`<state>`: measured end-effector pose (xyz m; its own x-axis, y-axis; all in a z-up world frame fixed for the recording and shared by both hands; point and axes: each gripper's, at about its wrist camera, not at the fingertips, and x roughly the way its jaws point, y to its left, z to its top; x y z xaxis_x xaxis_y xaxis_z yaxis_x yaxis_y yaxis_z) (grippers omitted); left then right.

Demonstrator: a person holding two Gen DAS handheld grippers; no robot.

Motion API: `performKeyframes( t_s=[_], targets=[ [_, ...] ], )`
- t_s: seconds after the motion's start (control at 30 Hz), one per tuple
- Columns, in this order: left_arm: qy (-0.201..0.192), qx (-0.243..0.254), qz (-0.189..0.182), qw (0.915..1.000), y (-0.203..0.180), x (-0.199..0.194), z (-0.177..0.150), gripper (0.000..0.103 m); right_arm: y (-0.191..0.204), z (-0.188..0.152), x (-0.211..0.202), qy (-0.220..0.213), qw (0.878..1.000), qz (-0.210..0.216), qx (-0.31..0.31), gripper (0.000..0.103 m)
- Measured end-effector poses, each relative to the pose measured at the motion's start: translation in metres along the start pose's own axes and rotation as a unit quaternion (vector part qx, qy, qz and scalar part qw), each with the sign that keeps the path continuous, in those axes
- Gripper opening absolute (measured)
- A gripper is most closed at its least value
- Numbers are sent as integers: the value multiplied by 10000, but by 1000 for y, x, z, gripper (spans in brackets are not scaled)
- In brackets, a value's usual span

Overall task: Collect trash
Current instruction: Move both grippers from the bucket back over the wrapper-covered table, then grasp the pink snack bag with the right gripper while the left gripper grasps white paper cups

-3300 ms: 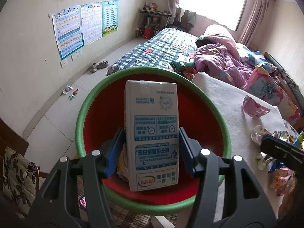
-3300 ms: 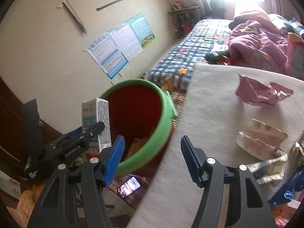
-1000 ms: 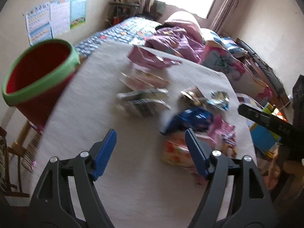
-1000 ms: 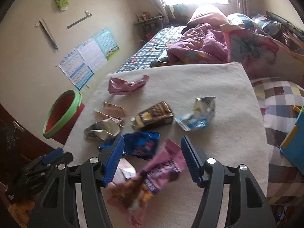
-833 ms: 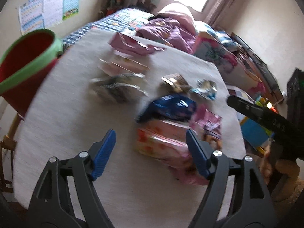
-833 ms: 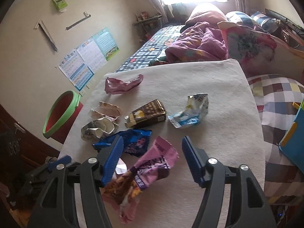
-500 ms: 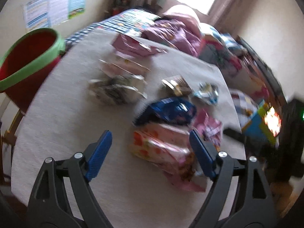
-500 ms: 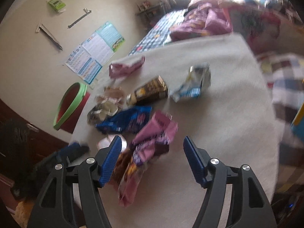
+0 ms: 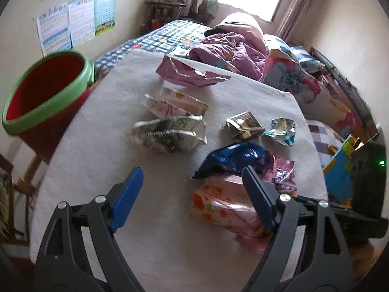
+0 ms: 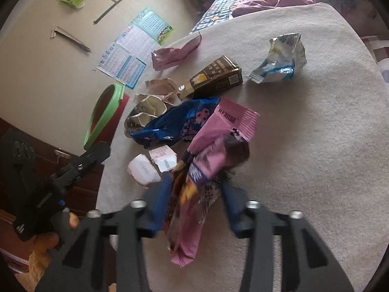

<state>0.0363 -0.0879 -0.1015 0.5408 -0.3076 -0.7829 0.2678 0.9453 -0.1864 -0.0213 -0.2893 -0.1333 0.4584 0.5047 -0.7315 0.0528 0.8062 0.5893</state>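
Snack trash lies scattered on a grey-white table [image 9: 102, 146]. In the right wrist view my right gripper [image 10: 197, 189] is closing. Its blue pads press a long pink snack wrapper [image 10: 218, 141] from both sides. A blue wrapper [image 10: 175, 124] lies just beyond it. My left gripper [image 9: 190, 172] hovers open over the table, with nothing between its fingers. A pink-and-orange flowered packet [image 9: 218, 204] lies by its right finger, next to the blue wrapper [image 9: 233, 160]. The red bin with a green rim [image 9: 48, 92] stands off the table's left edge.
A brown carton [image 10: 216, 77], a silver-blue wrapper [image 10: 279, 60], a torn pink bag [image 9: 187, 73], crumpled pale packets [image 9: 170, 131] and a small white carton [image 10: 150, 168] lie on the table. A bed [image 9: 218, 41] stands behind it. A person's hand [image 10: 46, 241] holds the left gripper.
The left gripper no longer holds the milk carton over the bin and has swung over the table. The right gripper sank onto the pink wrapper and its jaws narrowed on it.
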Motion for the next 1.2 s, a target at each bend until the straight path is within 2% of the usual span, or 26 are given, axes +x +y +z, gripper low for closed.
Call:
performKeyframes(
  t_s=[0.03, 0.07, 0.2, 0.3, 0.37, 0.43, 0.5, 0.53, 0.57, 0.63, 0.83, 0.97, 1.03, 1.2],
  targets=[
    [-14, 32, 26, 10000, 2, 2, 2, 81, -1, 1, -5, -62, 10000, -6, -15, 12],
    [-37, 63, 44, 10000, 6, 4, 7, 81, -2, 1, -8, -113, 9999, -11, -8, 10],
    [10, 305, -65, 9995, 17, 17, 21, 81, -6, 4, -25, -348, 9994, -80, 6, 8],
    [216, 1105, -67, 9936, 12, 33, 30, 81, -12, 6, -31, -409, 9991, -125, 75, 8],
    [517, 1629, -162, 9852, 9, 49, 34, 81, -16, 6, -31, -381, 9991, -135, 152, 11],
    [616, 1905, -99, 9797, 7, 57, 38, 81, -18, 5, -30, -368, 9990, -146, 215, 12],
    [694, 2076, -126, 9757, 7, 64, 44, 81, -19, 5, -30, -368, 9989, -146, 249, 23],
    [732, 2099, -187, 9748, 8, 65, 46, 81, -20, 5, -31, -387, 9988, -152, 265, 35],
    [805, 2146, -282, 9730, 9, 69, 51, 81, -20, 5, -32, -400, 9987, -154, 267, 40],
    [932, 2254, -362, 9691, 8, 74, 55, 81, -21, 4, -34, -424, 9986, -167, 275, 40],
    [1499, 2678, -473, 9506, 10, 93, 57, 80, -24, 4, -36, -459, 9982, -167, 357, 44],
    [1728, 2903, -378, 9404, 9, 104, 53, 73, -23, 4, -36, -441, 9982, -151, 369, 44],
    [1731, 2857, -405, 9417, 10, 107, 53, 71, -22, 5, -35, -434, 9983, -138, 359, 44],
    [1569, 2540, -471, 9532, 11, 104, 55, 62, -22, 4, -37, -457, 9982, -167, 348, 45]
  ],
)
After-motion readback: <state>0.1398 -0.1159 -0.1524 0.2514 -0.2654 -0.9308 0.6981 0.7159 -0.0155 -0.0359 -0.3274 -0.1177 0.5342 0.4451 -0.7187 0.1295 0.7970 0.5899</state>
